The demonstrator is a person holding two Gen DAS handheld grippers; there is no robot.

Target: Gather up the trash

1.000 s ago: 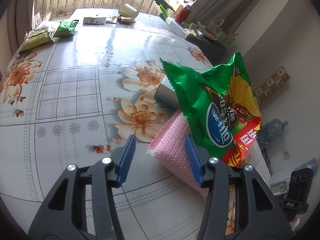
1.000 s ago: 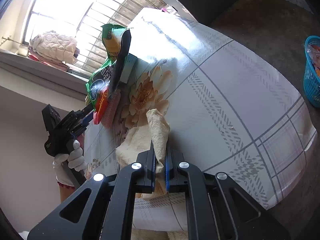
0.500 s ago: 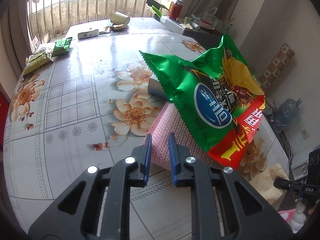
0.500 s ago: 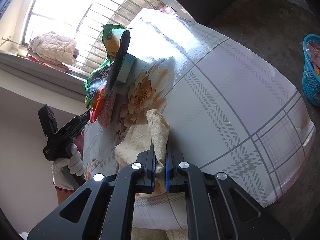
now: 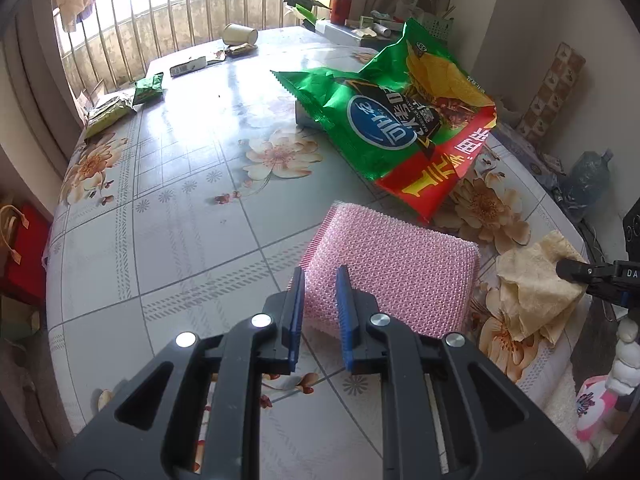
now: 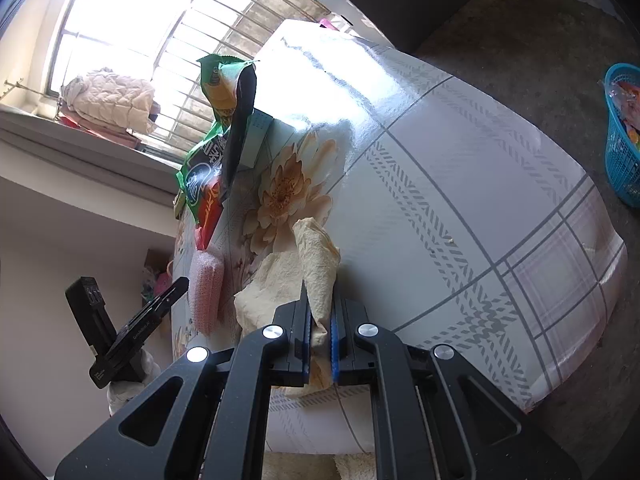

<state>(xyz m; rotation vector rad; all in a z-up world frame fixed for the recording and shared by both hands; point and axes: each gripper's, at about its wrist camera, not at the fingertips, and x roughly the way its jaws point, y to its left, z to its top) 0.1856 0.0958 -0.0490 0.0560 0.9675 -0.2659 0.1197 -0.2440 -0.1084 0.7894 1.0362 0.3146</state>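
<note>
The left gripper (image 5: 320,312) has its fingers nearly together, nipping the near corner of a pink sponge (image 5: 396,276) that sits on the flowered table (image 5: 180,216). At one o'clock from the sponge lies a green chip bag (image 5: 384,116), propped on a small box. At three o'clock from the sponge sits a crumpled beige napkin (image 5: 532,280). The right gripper (image 6: 320,340) is clamped tight on that napkin (image 6: 316,264) at the table's edge. A blue basket (image 6: 622,140) stands on the floor at the far right.
</note>
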